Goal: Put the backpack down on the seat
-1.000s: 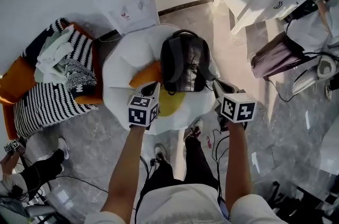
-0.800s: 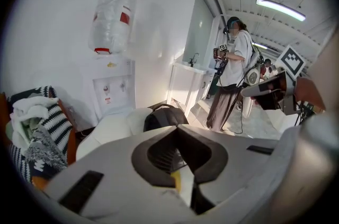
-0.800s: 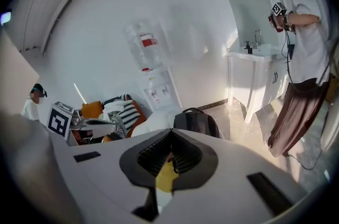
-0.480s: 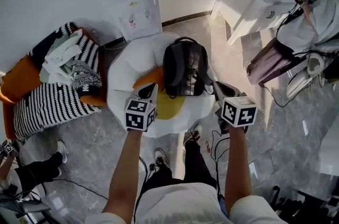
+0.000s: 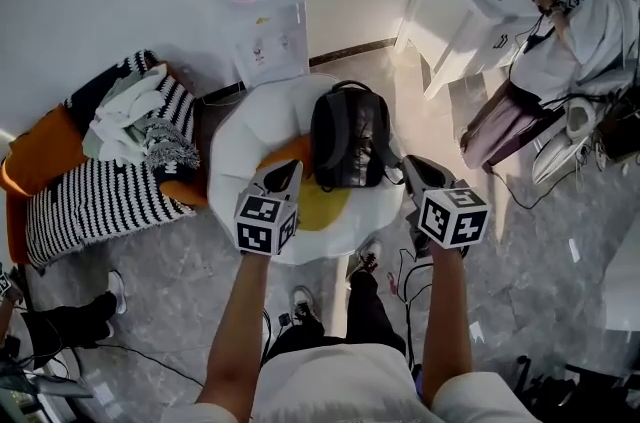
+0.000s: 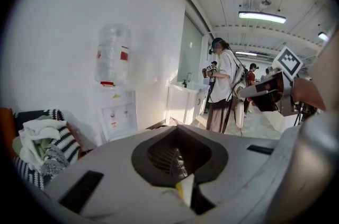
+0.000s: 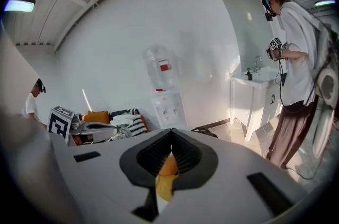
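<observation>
since the backpack [image 5: 350, 136] already lies flat on the white seat [image 5: 235, 146], partly over its yellow cushion [image 5: 320, 201], both my jaws are closed on nothing. my left gripper [image 5: 284, 175] is just beside its lower corner and my right gripper [image 5: 412, 168] is near a strap. i judge it soft, slumping and fairly heavy, and its top handle [image 5: 345, 88] is the sure hold. against a second ago it rests where it was, while my grippers sit slightly lower in the head view.

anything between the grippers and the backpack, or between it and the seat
Nothing visible. The backpack lies on the white seat, its near end over an orange-yellow cushion. The left gripper and right gripper sit by that near end, with nothing in between.
</observation>
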A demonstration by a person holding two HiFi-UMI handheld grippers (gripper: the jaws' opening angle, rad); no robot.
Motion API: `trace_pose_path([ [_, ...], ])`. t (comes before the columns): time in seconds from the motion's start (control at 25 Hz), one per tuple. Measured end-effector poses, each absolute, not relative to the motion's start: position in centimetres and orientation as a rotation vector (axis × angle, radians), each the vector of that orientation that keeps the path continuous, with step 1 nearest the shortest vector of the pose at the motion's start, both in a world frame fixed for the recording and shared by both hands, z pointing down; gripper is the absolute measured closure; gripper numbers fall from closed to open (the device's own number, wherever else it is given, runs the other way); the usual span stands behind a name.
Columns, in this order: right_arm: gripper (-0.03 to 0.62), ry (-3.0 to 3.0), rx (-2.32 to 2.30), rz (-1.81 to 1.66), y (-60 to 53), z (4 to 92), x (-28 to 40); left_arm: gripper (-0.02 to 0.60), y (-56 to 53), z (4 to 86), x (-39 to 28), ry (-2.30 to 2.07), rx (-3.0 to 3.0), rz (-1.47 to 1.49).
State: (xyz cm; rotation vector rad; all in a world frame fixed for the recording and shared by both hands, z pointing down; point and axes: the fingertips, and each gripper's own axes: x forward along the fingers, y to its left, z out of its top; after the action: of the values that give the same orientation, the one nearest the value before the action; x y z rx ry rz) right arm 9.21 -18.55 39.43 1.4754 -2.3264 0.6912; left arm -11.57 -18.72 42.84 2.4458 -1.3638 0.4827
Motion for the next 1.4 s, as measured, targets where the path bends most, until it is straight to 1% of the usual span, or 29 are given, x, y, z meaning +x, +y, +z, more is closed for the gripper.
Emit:
trace_pose_path([
  [0.44, 0.591, -2.414, 1.535, 0.631, -14.6, 33.5, 7.1, 0.588, -15.3, 36.4, -12.6, -1.389, 2.526, 0.356],
  [0.84, 0.591, -2.455, 1.586, 0.591, -10.5, 30.0, 6.2, 0.589, -11.1, 31.0, -13.4, -1.385, 2.588, 0.215],
  [1.0, 0.591, -2.548, 1.552, 0.608, -8.2, 28.1, 5.1, 0.589, -8.9, 29.9, -13.1, -1.331, 2.624, 0.222],
  [1.4, 0.591, -2.543, 1.532, 0.435, -4.8, 25.2, 3.5, 0.589, -5.3, 26.3, -14.8, -1.375, 2.726, 0.241],
])
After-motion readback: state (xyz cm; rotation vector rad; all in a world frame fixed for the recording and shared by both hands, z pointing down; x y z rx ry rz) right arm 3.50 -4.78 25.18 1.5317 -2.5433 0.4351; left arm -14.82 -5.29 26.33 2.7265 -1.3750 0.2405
